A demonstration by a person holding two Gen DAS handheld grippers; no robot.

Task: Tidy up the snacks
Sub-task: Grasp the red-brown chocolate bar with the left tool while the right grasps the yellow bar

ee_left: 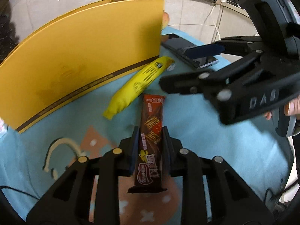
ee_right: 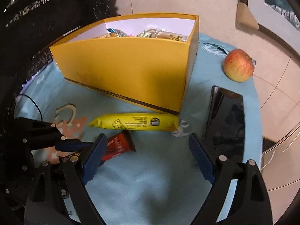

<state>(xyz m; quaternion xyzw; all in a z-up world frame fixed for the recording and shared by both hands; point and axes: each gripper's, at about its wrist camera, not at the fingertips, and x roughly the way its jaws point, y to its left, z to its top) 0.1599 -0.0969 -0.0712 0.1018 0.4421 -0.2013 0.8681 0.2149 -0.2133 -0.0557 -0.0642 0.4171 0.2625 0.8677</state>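
Starting at your left, the yellow box (ee_right: pixel 123 71) stands on the light blue cloth (ee_right: pixel 150 178) that covers the worktop, its top open and several wrapped snacks (ee_right: pixel 150 33) lying inside against the white lining. Just in front of its long wall lies the yellow snack pack (ee_right: pixel 134 124), flat on the cloth with one end close to the box's near corner. Nearer to you is the brown chocolate wafer bar (ee_left: pixel 151 131), and your left hand-held gripper (ee_left: pixel 150 136) is clamped on it: both blue pads press the wrapper's long sides, with the far end of the bar sticking out past the fingertips toward the yellow pack. From the right wrist view you see that same bar only partly, its red-brown end showing behind a finger.

Your right hand-held gripper (ee_right: pixel 148 138) hangs with its jaws spread wide and nothing between them, over bare cloth in front of the yellow pack. Part of your hand (ee_left: pixel 292 108) shows on its handle at the edge of the left wrist view. Further right a dark phone (ee_right: pixel 226 120) lies flat on the cloth, and beyond it an apple (ee_right: pixel 239 65) sits near the worktop's far edge, well apart from the box.
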